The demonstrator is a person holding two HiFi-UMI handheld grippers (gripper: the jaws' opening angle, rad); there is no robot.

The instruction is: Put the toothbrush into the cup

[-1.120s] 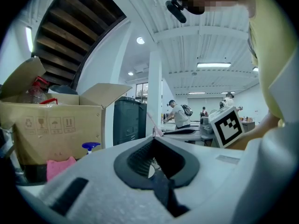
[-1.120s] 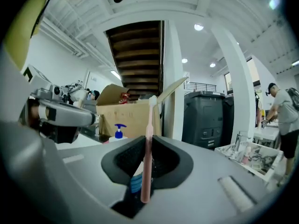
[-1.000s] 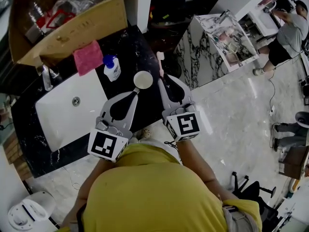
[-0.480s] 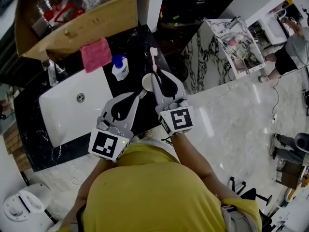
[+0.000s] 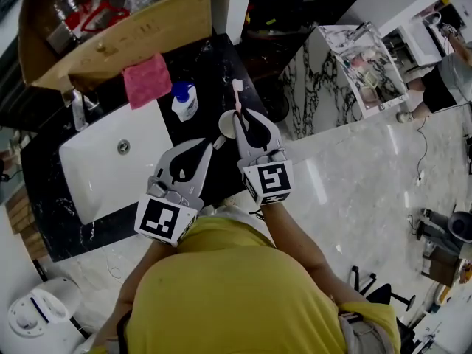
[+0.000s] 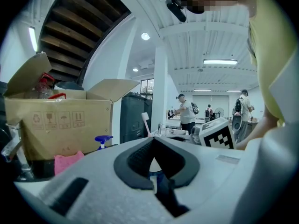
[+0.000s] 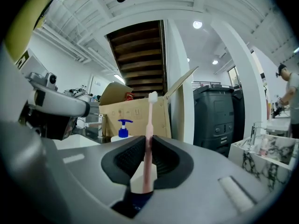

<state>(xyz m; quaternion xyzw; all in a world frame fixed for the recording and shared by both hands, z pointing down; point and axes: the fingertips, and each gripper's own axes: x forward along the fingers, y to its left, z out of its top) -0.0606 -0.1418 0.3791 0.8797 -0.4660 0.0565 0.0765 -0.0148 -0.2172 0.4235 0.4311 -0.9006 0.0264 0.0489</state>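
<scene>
I see the pink toothbrush (image 5: 237, 102) standing up straight, with its white brush end at the top. My right gripper (image 5: 238, 116) has it. In the right gripper view the two jaws squeeze the thin pink handle (image 7: 148, 134) from both sides, about halfway down.

The bottom end of the handle hangs right at the white round cup (image 5: 225, 122). I cannot tell if the end is inside the cup or just above it.

My left gripper (image 5: 217, 143) reaches the near edge of the cup. In the left gripper view its jaws (image 6: 153, 143) are pinched tight at the tips, and the white cup (image 6: 153, 164) shows just under them, so it looks like it grips the cup's rim.

The cup sits on the black stone counter (image 5: 214, 72). A white pump bottle with a blue top (image 5: 184, 103) stands near the cup, on its far left. A pink cloth (image 5: 147, 80) lies past the bottle, against a big brown cardboard box (image 5: 110, 39). The white sink (image 5: 110, 175) is to the left of the cup.
</scene>
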